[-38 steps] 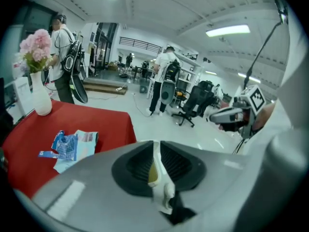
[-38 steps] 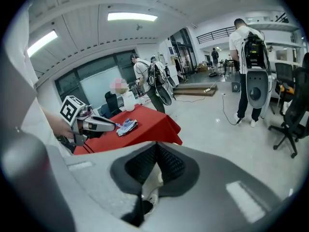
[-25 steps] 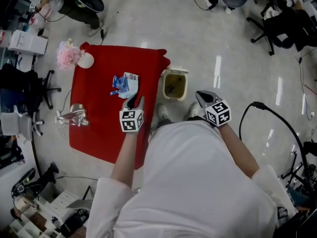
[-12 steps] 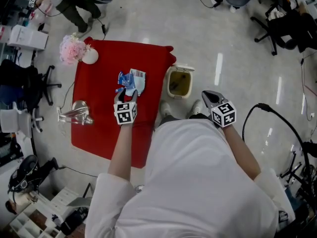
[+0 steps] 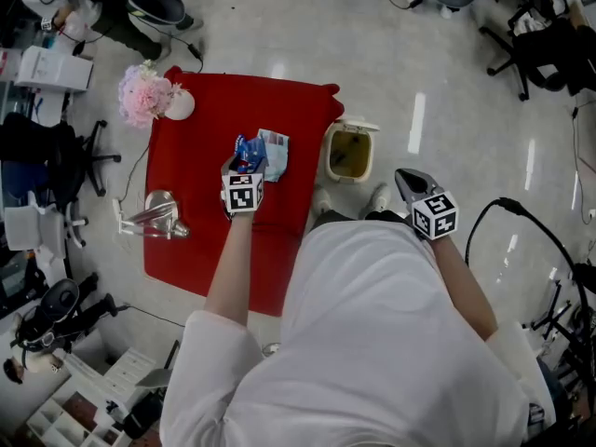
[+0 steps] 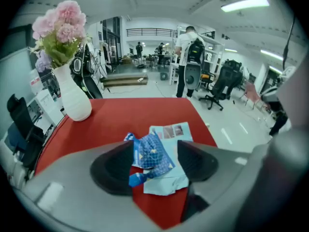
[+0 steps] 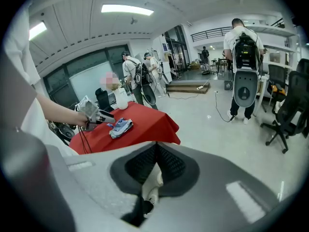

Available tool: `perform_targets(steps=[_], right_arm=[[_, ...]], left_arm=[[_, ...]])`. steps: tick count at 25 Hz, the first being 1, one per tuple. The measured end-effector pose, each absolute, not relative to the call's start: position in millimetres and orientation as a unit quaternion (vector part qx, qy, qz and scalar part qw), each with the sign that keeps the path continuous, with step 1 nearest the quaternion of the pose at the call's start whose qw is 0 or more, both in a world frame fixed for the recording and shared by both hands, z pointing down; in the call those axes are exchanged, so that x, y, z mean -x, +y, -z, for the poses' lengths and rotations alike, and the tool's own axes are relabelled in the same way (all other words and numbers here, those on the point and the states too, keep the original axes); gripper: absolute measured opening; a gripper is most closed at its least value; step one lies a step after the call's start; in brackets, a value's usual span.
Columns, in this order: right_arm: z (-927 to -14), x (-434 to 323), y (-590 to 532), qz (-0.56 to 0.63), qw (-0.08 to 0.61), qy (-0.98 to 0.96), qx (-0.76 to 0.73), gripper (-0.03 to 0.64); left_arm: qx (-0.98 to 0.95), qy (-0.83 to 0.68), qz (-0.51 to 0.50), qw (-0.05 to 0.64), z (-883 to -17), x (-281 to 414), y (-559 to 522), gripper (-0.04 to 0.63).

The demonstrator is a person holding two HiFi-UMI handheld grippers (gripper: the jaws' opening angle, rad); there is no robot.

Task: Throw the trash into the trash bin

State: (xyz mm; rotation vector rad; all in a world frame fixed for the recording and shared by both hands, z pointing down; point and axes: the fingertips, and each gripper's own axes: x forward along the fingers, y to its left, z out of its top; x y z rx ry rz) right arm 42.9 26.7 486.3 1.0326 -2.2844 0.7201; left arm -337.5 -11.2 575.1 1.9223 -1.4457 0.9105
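A: The 2 grippers?
B: Right gripper jaws pressed together, empty. Left gripper jaws have just been opening and stand wide around the trash on the red table.
A: The trash bin?
B: On the floor, just beside the table.

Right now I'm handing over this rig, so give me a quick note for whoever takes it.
Left hand-held gripper: open, jaws just been opening, set around the trash on the red table, not pinching it.
Right hand-held gripper: shut, empty, away from the table.
Bin: open, on the floor beside the table.
Done: trash reached.
Left: grip it, carry it over, drop it in the bin.
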Motion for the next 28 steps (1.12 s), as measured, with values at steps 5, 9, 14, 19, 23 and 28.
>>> perform_targets(steps=[5, 9, 14, 19, 23, 28], right_arm=[[-488, -34, 18, -0.266, 0.269, -0.843, -0.381, 0.002], [-488, -24, 14, -0.264, 0.273, -0.844, -0.377, 0.002], [-487, -13, 14, -0.264, 0.274, -0.845, -0.376, 0.002], [-492, -14, 23, -0.27, 0.28, -0.84, -0.379, 0.002], [-495, -21, 28, -0.278, 0.28, -0.833, -0.388, 0.002], [-495, -16, 30, -0.275, 0.274, -0.837, -0.386, 0.002]], left_arm=[[-0.709, -0.526, -0.355, 0.309, -597, 350, -24, 0.315], [-0.705, -0.506, -0.376, 0.325, -618, 355, -29, 0.363], [-0.698, -0.497, -0.388, 0.341, -629, 363, -36, 0.408], [-0.698, -0.492, -0.39, 0.344, -634, 367, -36, 0.407], [-0.707, -0.483, -0.38, 0.35, -632, 359, -30, 0.295], [-0.711, -0.487, -0.365, 0.352, -627, 355, -20, 0.165]])
